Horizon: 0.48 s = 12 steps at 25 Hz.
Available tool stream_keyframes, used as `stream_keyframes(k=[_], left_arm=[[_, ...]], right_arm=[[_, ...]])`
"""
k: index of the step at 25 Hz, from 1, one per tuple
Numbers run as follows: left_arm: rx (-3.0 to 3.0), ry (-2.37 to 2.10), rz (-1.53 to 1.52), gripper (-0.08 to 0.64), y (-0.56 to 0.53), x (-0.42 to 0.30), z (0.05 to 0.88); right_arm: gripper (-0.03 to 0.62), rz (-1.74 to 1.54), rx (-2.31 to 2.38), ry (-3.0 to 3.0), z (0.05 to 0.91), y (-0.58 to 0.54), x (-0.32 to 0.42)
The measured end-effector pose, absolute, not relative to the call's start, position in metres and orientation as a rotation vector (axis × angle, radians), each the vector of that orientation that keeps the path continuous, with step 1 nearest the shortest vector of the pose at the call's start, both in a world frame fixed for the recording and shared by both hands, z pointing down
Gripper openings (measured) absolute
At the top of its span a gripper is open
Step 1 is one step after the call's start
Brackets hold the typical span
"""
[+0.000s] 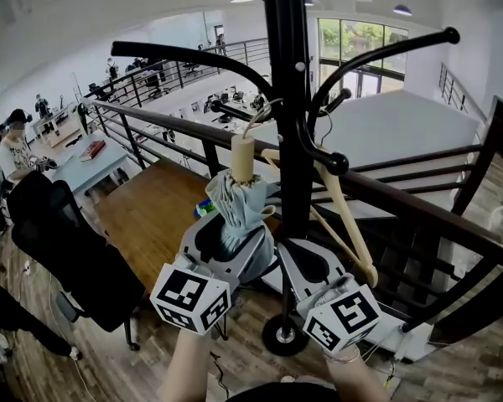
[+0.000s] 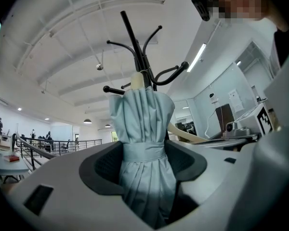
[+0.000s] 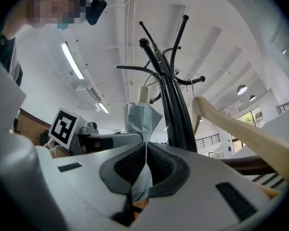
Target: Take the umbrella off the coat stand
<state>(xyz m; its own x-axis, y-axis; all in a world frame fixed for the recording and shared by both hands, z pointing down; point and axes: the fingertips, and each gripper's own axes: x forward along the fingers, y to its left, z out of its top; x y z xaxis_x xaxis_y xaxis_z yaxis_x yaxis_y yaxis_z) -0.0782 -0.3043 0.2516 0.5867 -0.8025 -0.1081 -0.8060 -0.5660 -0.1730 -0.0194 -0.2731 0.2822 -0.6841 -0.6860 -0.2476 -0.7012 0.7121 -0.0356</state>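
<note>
- The folded pale-blue fabric umbrella [image 1: 233, 201] hangs upright at the centre of the head view, just beside the black metal coat stand [image 1: 292, 99].
- The left gripper [image 2: 144, 163] is clamped around the umbrella's strapped waist.
- The right gripper [image 3: 145, 166] has its jaws pressed together on a thin fold of the fabric.

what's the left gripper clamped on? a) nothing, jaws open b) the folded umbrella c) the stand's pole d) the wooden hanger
b: in the left gripper view the left gripper has its jaws pressed against both sides of the umbrella.
</note>
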Motion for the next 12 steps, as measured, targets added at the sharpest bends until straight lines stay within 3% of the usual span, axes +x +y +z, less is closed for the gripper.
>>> stream_keyframes(k=[12], left_arm=[[-2.536, 1.341, 0.077, 0.287, -0.288, -0.088, 0.228]], right_arm=[[0.029, 0.209, -1.060, 2.649, 0.243, -0.269, -0.036]])
